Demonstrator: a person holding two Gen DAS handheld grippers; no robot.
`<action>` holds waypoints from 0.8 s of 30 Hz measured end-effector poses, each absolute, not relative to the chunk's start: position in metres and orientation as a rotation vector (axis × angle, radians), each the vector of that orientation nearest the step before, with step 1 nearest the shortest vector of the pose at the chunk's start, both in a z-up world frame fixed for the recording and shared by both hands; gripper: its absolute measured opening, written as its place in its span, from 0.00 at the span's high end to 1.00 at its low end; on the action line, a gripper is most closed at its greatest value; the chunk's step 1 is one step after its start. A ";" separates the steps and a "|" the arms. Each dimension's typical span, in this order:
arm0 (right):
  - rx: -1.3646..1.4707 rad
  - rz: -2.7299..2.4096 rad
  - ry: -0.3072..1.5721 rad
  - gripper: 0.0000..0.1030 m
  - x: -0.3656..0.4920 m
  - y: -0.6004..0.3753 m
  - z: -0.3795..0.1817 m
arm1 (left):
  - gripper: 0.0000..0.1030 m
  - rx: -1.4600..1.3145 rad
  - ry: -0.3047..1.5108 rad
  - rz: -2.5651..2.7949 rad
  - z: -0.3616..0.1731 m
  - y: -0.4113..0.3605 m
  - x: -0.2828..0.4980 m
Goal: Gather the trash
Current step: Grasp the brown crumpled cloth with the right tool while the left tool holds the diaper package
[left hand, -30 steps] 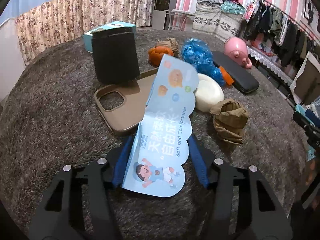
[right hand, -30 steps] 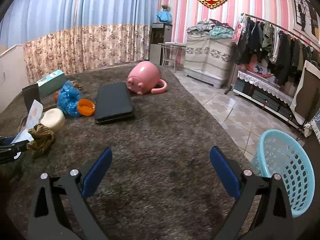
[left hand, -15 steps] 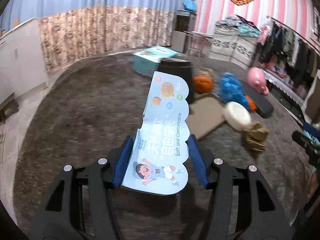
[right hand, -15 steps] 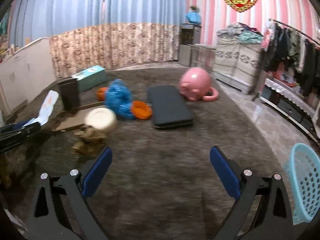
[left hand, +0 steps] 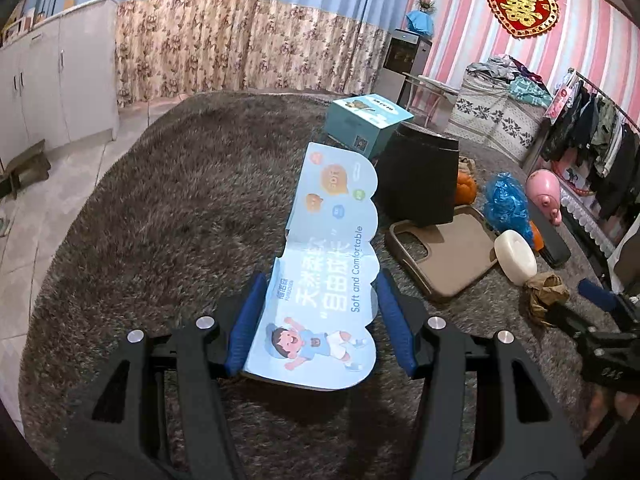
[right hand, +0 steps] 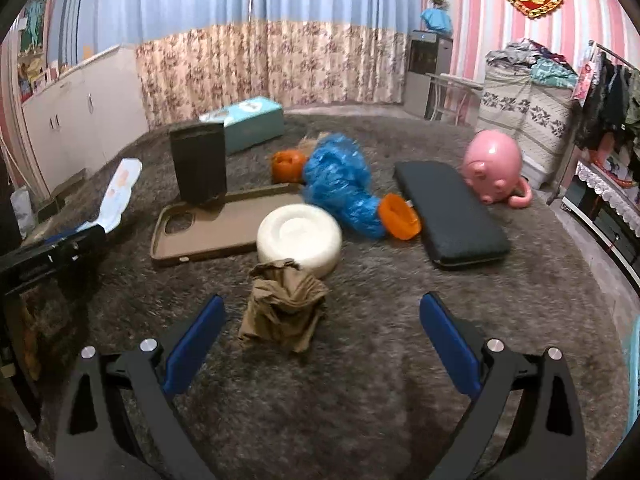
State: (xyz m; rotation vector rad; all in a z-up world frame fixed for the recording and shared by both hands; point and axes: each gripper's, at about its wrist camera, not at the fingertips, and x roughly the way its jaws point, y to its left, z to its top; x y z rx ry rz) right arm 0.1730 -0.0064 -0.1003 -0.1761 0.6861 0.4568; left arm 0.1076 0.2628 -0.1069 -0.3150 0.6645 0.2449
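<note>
Left gripper clamps blue card; right gripper jaws wide, crumpled brown wad lower centre, between tips.

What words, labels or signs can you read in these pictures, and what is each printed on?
"Soft and Comfortable": blue card held in the left hand-held gripper.
"天然柔软" and "自由成长": same card.
"SOFT": orange bubble on that card, faint.
"囍": red heart sign on the wall.
Teal box print: too small to read.

Blue card held in left tool reads "Soft and Comfortable" beside large Chinese characters "天然柔软 自由成长". Red heart wall ornament bears gold 囍.
</note>
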 end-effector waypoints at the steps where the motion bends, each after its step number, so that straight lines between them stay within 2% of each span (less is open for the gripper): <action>1: -0.182 0.456 0.696 0.08 0.175 -0.003 -0.103 | 0.46 -0.315 0.667 0.244 -0.108 0.263 0.108; 3: -0.188 0.459 0.713 0.19 0.177 0.000 -0.108 | 0.46 -0.305 0.670 0.241 -0.108 0.259 0.107; 4: -0.193 0.468 0.727 0.33 0.179 0.002 -0.111 | 0.46 -0.298 0.671 0.241 -0.108 0.256 0.108; 5: -0.194 0.484 0.741 0.43 0.179 0.003 -0.112 | 0.46 -0.292 0.672 0.240 -0.108 0.255 0.109; 6: -0.190 0.505 0.751 0.46 0.180 0.004 -0.113 | 0.46 -0.286 0.674 0.241 -0.108 0.254 0.110; 7: -0.186 0.536 0.757 0.55 0.179 0.006 -0.114 | 0.46 -0.282 0.677 0.243 -0.108 0.253 0.110; 15: -0.172 0.524 0.654 0.57 0.163 -0.027 -0.081 | 0.46 -0.248 0.652 0.264 -0.098 0.247 0.108; 24: -0.141 0.275 0.555 0.57 0.148 -0.142 -0.044 | 0.46 -0.177 0.554 0.206 -0.054 0.202 0.111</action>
